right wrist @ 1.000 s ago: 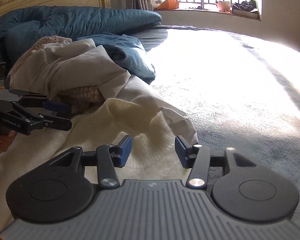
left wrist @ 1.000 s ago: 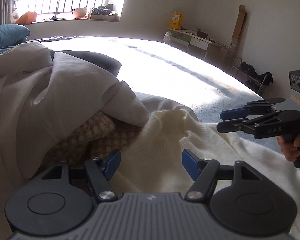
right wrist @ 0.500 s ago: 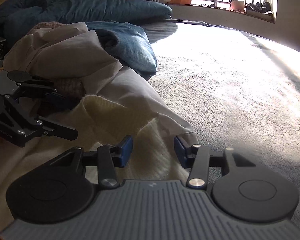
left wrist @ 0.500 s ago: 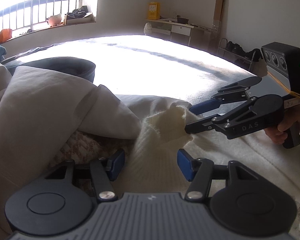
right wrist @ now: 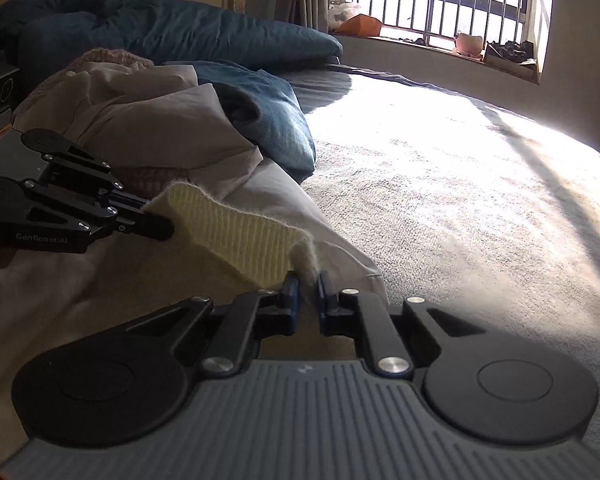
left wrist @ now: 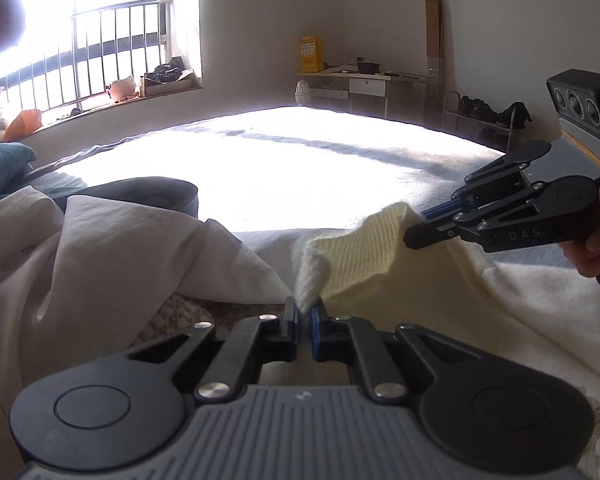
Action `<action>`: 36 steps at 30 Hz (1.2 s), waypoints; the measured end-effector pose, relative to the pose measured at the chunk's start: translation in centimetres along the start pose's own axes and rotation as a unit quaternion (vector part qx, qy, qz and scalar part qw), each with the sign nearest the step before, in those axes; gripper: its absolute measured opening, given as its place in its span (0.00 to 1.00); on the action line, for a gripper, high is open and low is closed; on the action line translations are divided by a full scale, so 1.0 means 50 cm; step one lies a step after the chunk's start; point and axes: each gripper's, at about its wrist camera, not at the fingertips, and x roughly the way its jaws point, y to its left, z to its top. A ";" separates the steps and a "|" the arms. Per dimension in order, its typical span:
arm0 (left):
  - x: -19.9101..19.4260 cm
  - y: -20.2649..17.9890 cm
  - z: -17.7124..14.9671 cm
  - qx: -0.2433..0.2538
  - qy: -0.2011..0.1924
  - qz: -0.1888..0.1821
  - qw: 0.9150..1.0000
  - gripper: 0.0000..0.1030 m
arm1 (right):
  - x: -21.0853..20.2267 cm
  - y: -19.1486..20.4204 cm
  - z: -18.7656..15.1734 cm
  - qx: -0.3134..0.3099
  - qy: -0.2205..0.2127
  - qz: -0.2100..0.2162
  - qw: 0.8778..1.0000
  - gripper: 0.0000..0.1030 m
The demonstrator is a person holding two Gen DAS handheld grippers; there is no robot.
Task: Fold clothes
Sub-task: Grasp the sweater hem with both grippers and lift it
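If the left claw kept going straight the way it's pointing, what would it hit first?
Probably the cream sweater pinched in the left claw; past that fold, the sunlit bed. Depth is hard to judge.

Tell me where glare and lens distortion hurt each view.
Left wrist view: the window and the sunlit bed cover burn out to white, and the fisheye bows the bed's far edge. Right wrist view: glare washes out the cover under the barred window, while the cream knit sweater stays readable in shade; straight lines bend toward the edges.
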 end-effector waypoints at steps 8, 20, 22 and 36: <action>-0.163 -0.088 0.026 0.025 -0.062 -0.017 0.998 0.06 | -0.172 0.059 -0.007 -0.004 -0.032 0.006 0.999 0.07; -0.394 -0.258 -0.104 0.013 -0.092 -0.069 0.993 0.06 | -0.436 0.209 -0.142 0.017 -0.069 0.020 0.997 0.07; -0.427 -0.281 -0.145 -0.003 -0.094 -0.073 0.993 0.06 | -0.471 0.238 -0.180 0.028 -0.073 0.024 0.997 0.07; -0.604 -0.441 -0.352 -0.055 -0.109 -0.085 0.989 0.06 | -0.636 0.395 -0.415 0.098 -0.103 0.046 0.989 0.07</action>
